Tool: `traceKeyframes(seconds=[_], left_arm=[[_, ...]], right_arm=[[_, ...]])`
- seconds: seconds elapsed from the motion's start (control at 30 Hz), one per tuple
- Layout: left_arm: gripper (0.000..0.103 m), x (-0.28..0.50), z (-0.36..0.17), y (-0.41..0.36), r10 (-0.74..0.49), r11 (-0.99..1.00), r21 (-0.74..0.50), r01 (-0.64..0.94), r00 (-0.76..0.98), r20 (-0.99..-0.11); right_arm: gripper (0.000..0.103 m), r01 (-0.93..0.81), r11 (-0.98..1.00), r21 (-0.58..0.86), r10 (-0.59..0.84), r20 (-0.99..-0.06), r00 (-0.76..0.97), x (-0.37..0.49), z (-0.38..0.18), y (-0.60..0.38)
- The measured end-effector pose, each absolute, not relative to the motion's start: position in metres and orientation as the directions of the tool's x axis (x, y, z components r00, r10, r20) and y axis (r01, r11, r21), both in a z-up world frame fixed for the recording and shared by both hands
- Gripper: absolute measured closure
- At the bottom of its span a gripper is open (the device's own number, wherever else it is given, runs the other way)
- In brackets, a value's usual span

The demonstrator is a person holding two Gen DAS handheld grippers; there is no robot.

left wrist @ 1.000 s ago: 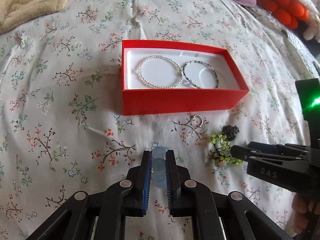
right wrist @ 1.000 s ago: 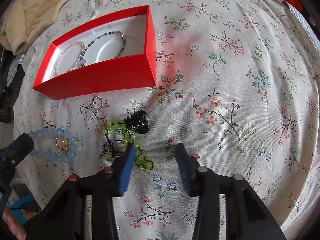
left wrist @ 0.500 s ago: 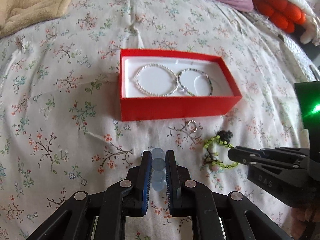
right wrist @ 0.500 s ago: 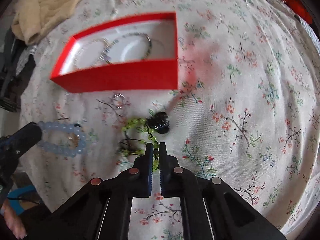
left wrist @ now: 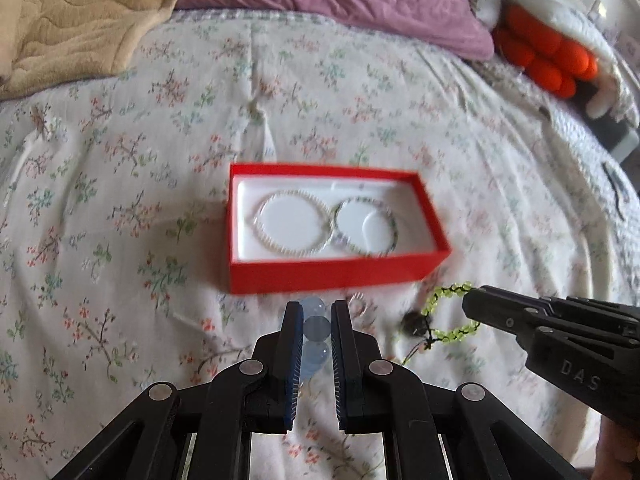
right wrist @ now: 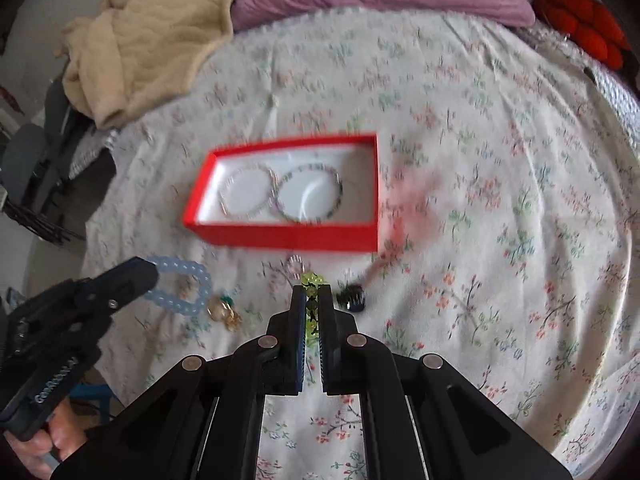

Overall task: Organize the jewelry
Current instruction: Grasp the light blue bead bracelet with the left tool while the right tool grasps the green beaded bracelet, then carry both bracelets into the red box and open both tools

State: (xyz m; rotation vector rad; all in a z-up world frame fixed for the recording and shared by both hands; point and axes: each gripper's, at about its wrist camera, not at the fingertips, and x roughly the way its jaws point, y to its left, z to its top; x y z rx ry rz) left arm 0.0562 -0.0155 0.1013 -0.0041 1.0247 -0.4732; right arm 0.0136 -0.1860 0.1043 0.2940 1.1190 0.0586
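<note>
The raised letters "DAS" can be read on the side of the right gripper (left wrist: 470, 306) in the left wrist view; lettering on the left gripper's body in the right wrist view is too blurred to read; the left gripper (left wrist: 316, 312) points toward the open red cardboard box with a white lining (left wrist: 332, 276), its jaws closed on the pale blue round-bead bracelet (left wrist: 316, 326), whose loop hangs out to the side with a small gold charm (right wrist: 224, 314) below it; the right gripper, coming in level from the right, has its jaws pinched on the lime-green beaded bracelet with black cord (left wrist: 448, 320); a small black hair claw clip (right wrist: 352, 298) and a thin silver ring (right wrist: 296, 266) lie on the floral bedsheet (left wrist: 120, 240) just in front of the box; inside the box, a silvery beaded bracelet (left wrist: 292, 222) and a dark green beaded bracelet (left wrist: 364, 224) lie flat side by side, touching.
</note>
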Motion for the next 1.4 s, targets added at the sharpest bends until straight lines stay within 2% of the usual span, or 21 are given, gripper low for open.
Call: traceKeyframes(seconds=[0.37,0.6,1.1,1.3,1.4], left_arm=[[0.095,0.079,0.127,-0.041,-0.506,0.849,-0.319,0.422,0.472,-0.722],[0.095,0.108,0.113,-0.051,-0.569,0.817,-0.405,0.41,0.459,-0.683],[0.094,0.148,0.051,-0.036,-0.343,0.929,-0.222,0.296,0.465,-0.816],[0.091,0.151,0.045,-0.028,-0.283,0.948,-0.171,0.269,0.466,-0.838],[0.088,0.149,0.047,-0.023,-0.297,0.944,-0.184,0.274,0.462,-0.836]], right_arm=[[0.097,0.096,0.95,0.297,0.201,-0.816,0.542,0.033,0.143,-0.194],[0.097,0.098,0.944,0.315,0.197,-0.777,0.598,0.046,0.155,-0.199],[0.097,0.119,0.951,0.286,0.162,-0.787,0.596,0.08,0.139,-0.2],[0.098,0.041,0.941,0.335,0.242,-0.755,0.609,0.092,0.139,-0.174],[0.098,-0.007,0.933,0.359,0.287,-0.734,0.616,0.098,0.138,-0.161]])
